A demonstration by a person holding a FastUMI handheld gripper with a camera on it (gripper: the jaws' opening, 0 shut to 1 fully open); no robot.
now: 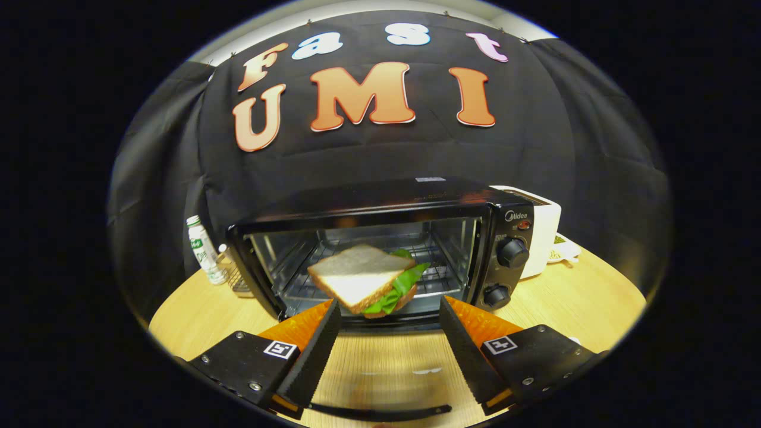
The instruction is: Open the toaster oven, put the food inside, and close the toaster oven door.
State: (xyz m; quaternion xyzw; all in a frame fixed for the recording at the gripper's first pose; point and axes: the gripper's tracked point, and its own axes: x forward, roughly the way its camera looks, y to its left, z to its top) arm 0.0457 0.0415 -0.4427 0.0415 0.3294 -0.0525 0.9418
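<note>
Sandwich [365,278]: two slices of bread with green lettuce between, tilted, just ahead of the fingertips, toward the left finger; seems touching that finger's tip; cannot tell whether resting on the oven's rack or door.
Handling: likely light, soft, easily crushed; layers prone to sliding apart; best taken across the bread faces with gentle pressure, not by the lettuce.
Gripper [389,310]: jaws wide apart, clamped on nothing; right finger well clear of the sandwich.
Toaster oven [380,249]: beyond the fingers, cavity open, wire rack visible inside; two knobs on the panel ahead of the right finger.
Writing: brand "Midea" legible above the knobs; square marker tags on both finger mounts, not readable as text.
Bottle [202,246]: beyond the left finger, beside the oven; label too small to make out.
White appliance [544,232]: beyond the right finger, behind the oven.
Table [571,303]: light wood, under everything.
Stage: judged as food going in; door not yet closed.
</note>
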